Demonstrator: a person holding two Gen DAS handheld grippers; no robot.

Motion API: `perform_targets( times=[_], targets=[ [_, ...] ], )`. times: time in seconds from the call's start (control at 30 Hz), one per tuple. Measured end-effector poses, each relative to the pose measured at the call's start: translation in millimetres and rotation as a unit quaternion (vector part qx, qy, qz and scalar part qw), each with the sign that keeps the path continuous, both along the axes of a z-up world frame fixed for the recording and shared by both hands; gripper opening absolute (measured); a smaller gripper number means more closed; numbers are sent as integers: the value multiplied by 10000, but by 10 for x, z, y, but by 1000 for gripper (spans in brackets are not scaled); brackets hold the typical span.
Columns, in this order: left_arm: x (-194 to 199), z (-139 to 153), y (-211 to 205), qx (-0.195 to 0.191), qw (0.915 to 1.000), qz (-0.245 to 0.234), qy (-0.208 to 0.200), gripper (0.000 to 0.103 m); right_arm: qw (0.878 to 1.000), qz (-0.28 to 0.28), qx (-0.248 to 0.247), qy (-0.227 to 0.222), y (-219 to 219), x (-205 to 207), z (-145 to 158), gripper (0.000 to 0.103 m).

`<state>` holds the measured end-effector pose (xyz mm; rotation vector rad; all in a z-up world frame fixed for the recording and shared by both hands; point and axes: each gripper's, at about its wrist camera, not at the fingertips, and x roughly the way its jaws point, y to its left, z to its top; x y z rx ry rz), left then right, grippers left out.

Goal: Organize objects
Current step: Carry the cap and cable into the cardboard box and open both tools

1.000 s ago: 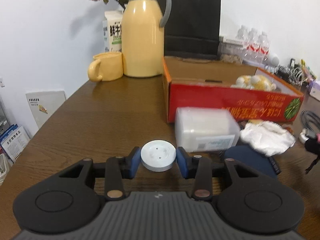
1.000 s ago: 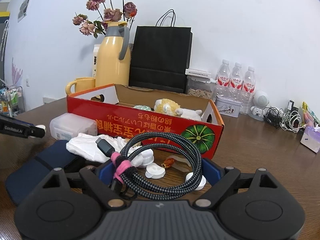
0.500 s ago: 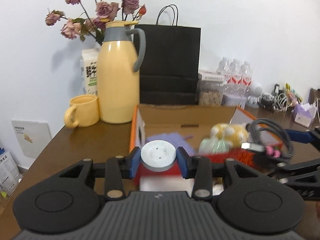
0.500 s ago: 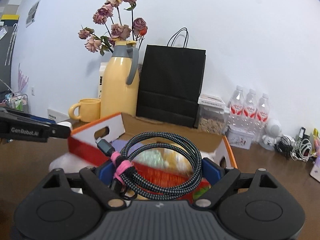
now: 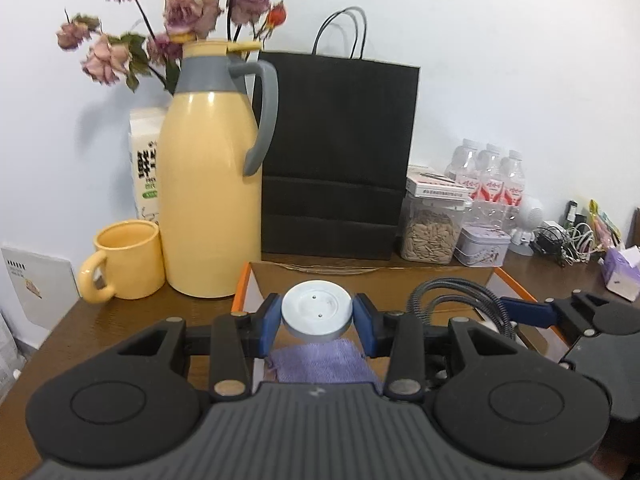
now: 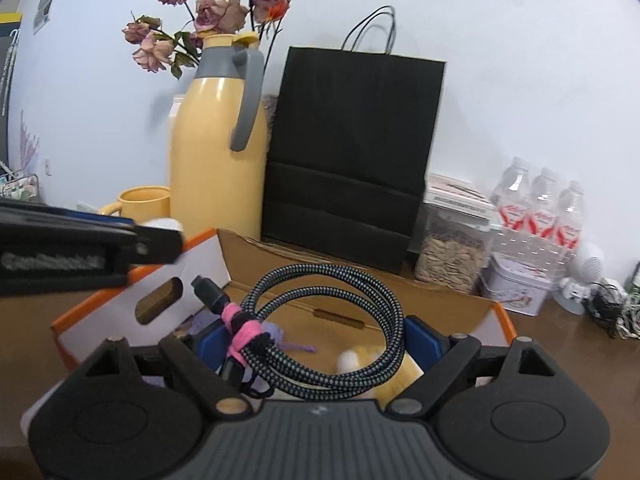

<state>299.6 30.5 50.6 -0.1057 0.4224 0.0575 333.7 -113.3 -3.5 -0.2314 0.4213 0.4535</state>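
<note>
My left gripper (image 5: pixel 317 320) is shut on a round white disc (image 5: pixel 317 312) and holds it over the open cardboard box (image 5: pixel 360 276), above a purple cloth (image 5: pixel 320 364) inside. My right gripper (image 6: pixel 316 340) is shut on a coiled braided cable (image 6: pixel 324 320) tied with a pink band, also above the box (image 6: pixel 440 300). A yellow plush toy (image 6: pixel 360 360) lies in the box under the cable. Each gripper shows in the other's view: the right gripper (image 5: pixel 520 312) at the right edge, the left gripper (image 6: pixel 160 236) at the left edge.
Behind the box stand a yellow thermos jug (image 5: pixel 212 184), a yellow mug (image 5: pixel 124 260), a black paper bag (image 5: pixel 336 160), a jar of seeds (image 5: pixel 432 232), a tin (image 5: pixel 482 246) and several water bottles (image 5: pixel 492 180). Tangled cables (image 5: pixel 568 240) lie at the far right.
Both grippers have risen and moved forward from the table's loose items to above the open box, still holding the disc and the cable.
</note>
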Motion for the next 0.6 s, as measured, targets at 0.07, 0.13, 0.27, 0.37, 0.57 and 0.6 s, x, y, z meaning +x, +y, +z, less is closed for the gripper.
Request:
perform_targets(
  times=[0.07,0.13,0.27,0.37,0.57,0.6],
  targets=[
    [116,-36,15,-93,9999,36,105,40,10000,-12,-4,48,53,98,-14,88],
    [196,-66,20,-85,9999,34,144,40,9999,-74,28,80,77,174,-35,88],
    [296,-109,22,-34,9998,27,191,40,9997,-22,98,236,76,270,-89,88],
    [326,-139,18,-34,9997,-5,236,40,9993,-47,173,313,58,309,-124,89],
    [276,-132,-2,25,9998,-30,169,98,9982,-320,325,393,-28,335,-119,103],
    [254,-121,-9,51,9999,22,93,103,9980,-344,330,411,-40,339,-118,103]
  ],
)
